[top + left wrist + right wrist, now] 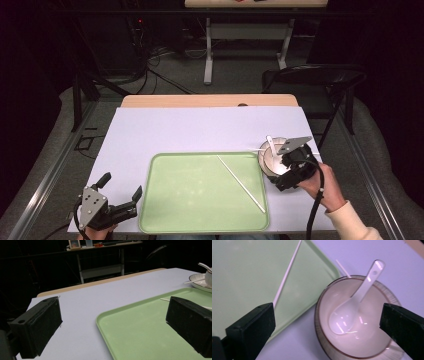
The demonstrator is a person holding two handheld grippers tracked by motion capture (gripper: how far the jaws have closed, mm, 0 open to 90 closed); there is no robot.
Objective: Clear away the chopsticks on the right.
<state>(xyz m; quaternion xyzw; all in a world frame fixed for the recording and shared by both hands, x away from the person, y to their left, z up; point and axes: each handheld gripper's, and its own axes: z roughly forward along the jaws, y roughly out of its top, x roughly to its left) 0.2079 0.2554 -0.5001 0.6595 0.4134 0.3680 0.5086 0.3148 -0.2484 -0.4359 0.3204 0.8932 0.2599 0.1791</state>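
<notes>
White ceramic, the spoon (pixel 352 307) lay in the bowl (pixel 372 345) beside the green tray (pixel 200 220). Your right gripper (pixel 292 167) hung over it, jaws spread and empty; your left gripper (pixel 117 197) stood spread too.

Spoon (pixel 352 307): white, glossy, glazed like ceramic, with bright highlights.
Bowl (pixel 362 340): smooth and shiny inside, pale cream, with a darker rim.
Tray (pixel 200 192): pale green, plastic by its look, smooth with a soft sheen.
Chopstick (pixel 242 184): white, slender, matt.
Table cover (pixel 200 130): pale lilac, flat and matt, like paper.
Table edge (pixel 210 100): light wood.
Jaw pads of the right gripper (pixel 329 332): black, matt, finely textured.
</notes>
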